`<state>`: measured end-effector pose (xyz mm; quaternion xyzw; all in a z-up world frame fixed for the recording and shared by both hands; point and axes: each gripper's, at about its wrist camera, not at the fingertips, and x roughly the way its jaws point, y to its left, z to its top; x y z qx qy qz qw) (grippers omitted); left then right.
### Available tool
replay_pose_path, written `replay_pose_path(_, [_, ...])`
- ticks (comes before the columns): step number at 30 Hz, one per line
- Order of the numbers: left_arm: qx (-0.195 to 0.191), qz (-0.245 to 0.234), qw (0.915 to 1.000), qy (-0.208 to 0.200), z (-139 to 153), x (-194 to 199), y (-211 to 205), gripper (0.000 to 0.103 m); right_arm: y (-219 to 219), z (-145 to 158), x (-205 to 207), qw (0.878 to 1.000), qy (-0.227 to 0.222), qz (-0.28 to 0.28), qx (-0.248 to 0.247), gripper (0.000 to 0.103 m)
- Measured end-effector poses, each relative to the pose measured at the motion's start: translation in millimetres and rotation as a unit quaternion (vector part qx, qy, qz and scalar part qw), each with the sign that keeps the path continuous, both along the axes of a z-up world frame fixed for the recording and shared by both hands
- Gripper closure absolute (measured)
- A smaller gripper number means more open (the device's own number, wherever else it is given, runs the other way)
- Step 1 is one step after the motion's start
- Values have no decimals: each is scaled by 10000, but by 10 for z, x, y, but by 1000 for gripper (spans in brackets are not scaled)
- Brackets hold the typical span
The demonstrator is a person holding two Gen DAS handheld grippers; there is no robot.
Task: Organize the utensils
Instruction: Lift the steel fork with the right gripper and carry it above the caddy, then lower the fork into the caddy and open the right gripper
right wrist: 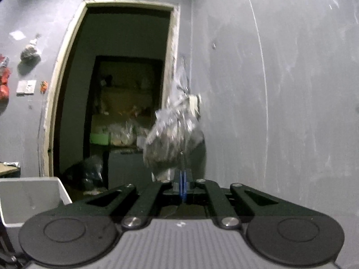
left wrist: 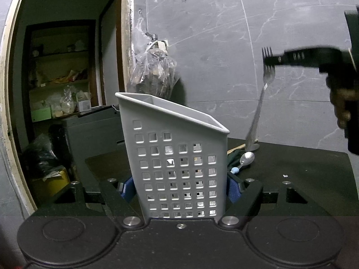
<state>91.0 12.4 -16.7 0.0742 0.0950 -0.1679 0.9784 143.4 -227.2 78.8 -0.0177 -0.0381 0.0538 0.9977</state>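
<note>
The left gripper (left wrist: pixel 181 190) is clamped on the holder (left wrist: pixel 175 157), its blue pads (left wrist: pixel 233 189) pressed against both side walls low down, so the holder stands upright on the dark table (left wrist: pixel 303 170). The right gripper (left wrist: pixel 269 59) is pinched shut on the fork (left wrist: pixel 261 99) just below the tines, which point up; the handle hangs down and slightly left, its end low, close to the table at the far right of the holder. In the right wrist view the blue pads (right wrist: pixel 182 185) are closed together, with the holder's rim (right wrist: pixel 33 180) at near left.

To do this well, I'd bring the fork left until the handle end hangs over the holder's open top, keep it near vertical, and lower it inside before letting go. The left grip should stay firm so the light holder does not tip.

A spoon (left wrist: pixel 246 159) lies on the table just right of the holder.

No readable brand or writing shows.
</note>
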Motion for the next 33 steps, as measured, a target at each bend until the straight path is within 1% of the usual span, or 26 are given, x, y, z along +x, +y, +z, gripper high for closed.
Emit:
replay_pose_path(7, [22,-85,10000,-21,0,-16,-3,25,21,195,-108,9988,-398,162,233,102])
replay_pose_path(13, [23,-87,10000,-22,-3,-5,8,25,107,352,-169,9962,-743,377,234,101])
replay_pose_path(17, [28,-87,10000,-26,-7,-2,6,25,223,488,-191,9923,-1007,677,244,101])
replay_pose_path(21, [29,-88,10000,-27,-8,-1,6,25,387,546,-213,9871,-1150,1101,169,101])
replay_pose_path(27, [27,-92,10000,-28,-8,2,10,25,626,493,-192,9831,-1077,1477,-60,101])
replay_pose_path(33, [25,-90,10000,-28,-9,-1,5,25,816,336,-153,9823,-768,1670,-352,101])
